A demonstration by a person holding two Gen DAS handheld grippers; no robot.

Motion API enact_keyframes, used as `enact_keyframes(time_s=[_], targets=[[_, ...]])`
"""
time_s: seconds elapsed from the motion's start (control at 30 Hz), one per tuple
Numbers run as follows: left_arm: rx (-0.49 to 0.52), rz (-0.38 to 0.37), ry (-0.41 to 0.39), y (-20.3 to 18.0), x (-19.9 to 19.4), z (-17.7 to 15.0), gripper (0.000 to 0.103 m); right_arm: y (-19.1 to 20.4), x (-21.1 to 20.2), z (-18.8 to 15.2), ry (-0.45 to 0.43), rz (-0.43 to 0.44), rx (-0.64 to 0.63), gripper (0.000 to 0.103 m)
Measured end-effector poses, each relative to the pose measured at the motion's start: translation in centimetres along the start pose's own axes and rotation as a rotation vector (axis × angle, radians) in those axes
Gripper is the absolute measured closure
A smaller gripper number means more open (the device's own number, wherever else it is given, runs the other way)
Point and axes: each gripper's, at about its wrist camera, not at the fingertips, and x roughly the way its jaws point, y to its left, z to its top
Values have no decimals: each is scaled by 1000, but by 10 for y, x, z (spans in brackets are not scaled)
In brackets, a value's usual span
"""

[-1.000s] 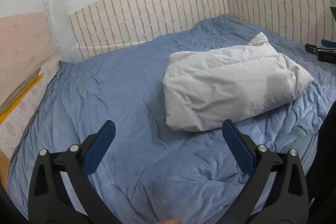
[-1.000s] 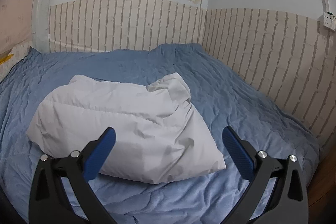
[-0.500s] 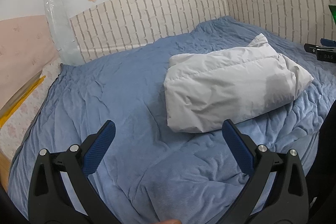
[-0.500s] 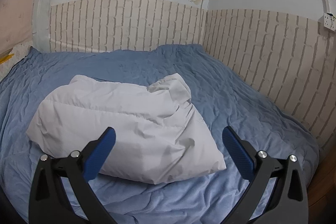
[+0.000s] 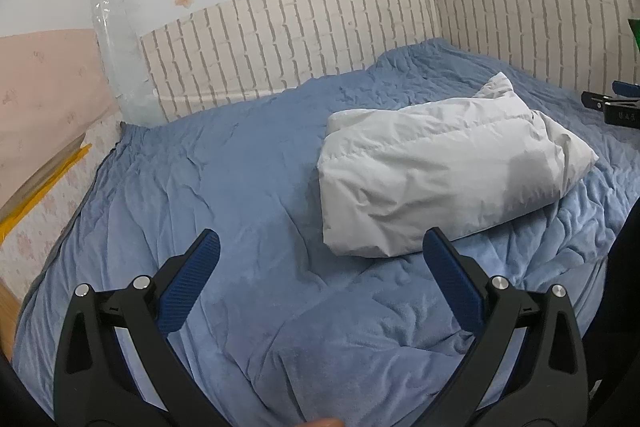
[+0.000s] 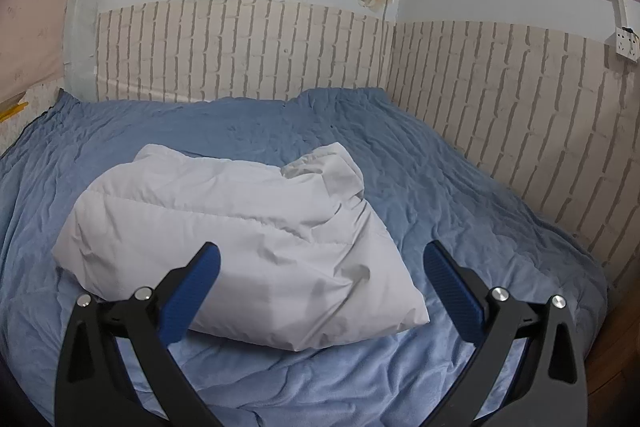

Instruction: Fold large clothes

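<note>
A white padded jacket [image 5: 440,171] lies folded into a thick bundle on the blue bedspread [image 5: 224,195]; in the right wrist view the same jacket [image 6: 240,239] fills the middle, collar end toward the far right. My left gripper [image 5: 320,247] hangs open above the bedspread, near and to the left of the bundle, holding nothing. My right gripper [image 6: 320,259] is open too, just short of the bundle's near edge, with nothing between its fingers. The tip of the right gripper [image 5: 612,103] shows at the far right edge of the left wrist view.
Brick-pattern walls [image 6: 500,99] close the bed at the back and right. A clear plastic sheet [image 5: 120,67] stands in the left back corner. A pink-patterned side panel with a yellow strip [image 5: 44,183] borders the bed's left. Wooden floor [image 6: 616,355] shows at lower right.
Both grippers have tilted up and drawn back slightly, so more wall shows. The jacket lies as before and both grippers stay open.
</note>
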Motion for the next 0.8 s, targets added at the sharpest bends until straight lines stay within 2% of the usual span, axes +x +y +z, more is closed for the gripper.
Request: enact_keyframes(time_s=[0.17,0.8], targets=[[-19,8,11,3,1,-1,3,0,0,0,-1,1,-1,2],[8,8,31,-4,7,-1,3,2,-1,-1,0,4,-2,2]])
